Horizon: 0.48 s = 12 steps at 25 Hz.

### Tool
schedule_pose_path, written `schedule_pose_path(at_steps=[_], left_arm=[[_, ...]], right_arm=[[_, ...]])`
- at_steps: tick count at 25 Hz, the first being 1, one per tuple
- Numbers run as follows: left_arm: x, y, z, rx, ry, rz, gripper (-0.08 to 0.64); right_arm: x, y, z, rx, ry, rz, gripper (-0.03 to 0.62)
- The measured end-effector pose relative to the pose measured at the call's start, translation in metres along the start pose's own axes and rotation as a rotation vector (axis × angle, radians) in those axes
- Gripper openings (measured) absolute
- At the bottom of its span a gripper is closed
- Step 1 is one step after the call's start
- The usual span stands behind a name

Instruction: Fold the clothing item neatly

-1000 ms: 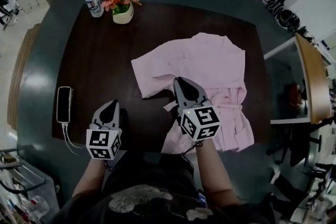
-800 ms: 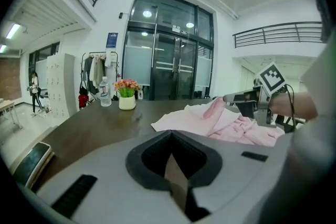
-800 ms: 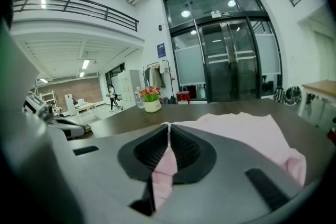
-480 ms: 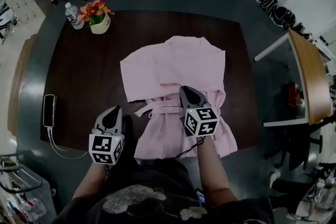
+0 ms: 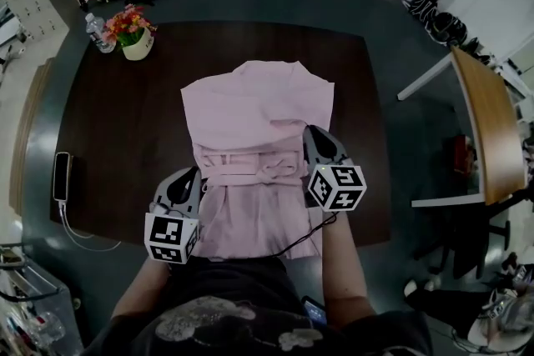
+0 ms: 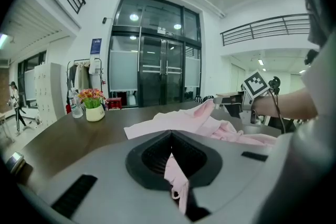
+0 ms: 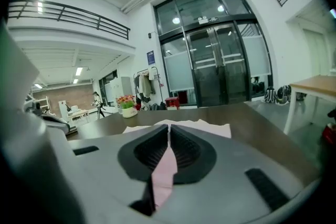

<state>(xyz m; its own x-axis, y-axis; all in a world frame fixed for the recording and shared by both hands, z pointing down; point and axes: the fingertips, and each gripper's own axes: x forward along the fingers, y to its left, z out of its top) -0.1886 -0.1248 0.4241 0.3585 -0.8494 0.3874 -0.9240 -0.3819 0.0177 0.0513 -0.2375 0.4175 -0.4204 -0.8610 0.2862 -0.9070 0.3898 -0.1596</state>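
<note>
Left tongs [image 5: 188, 178] & right tongs [image 5: 317, 137] each pinched shut on robe [image 5: 250, 108] edges, robe flat on surface [image 5: 125, 129]; prob. early, folds all left.

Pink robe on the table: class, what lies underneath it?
Only the dark wooden table shows around the pink robe; anything beneath the cloth is covered.

Both forearms [image 5: 338, 250] reach up from the frame's bottom edge; the left gripper [image 5: 190, 176], lower left of centre, and the right gripper [image 5: 314, 134], right of centre, each clamp the pink robe [image 5: 250, 108].
</note>
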Motion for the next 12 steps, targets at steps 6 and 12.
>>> schedule_pose_path(at_steps=[6,12], left_arm=[[0.019,-0.013,0.001,0.006,0.023,-0.003,0.009],[0.039,-0.018,0.002,0.010,0.030,-0.006,0.009]], right_arm=[[-0.017,-0.078,-0.036,0.035,0.061,-0.148,0.008],[-0.024,-0.105,-0.076,0.088,0.140,-0.212,0.008]])
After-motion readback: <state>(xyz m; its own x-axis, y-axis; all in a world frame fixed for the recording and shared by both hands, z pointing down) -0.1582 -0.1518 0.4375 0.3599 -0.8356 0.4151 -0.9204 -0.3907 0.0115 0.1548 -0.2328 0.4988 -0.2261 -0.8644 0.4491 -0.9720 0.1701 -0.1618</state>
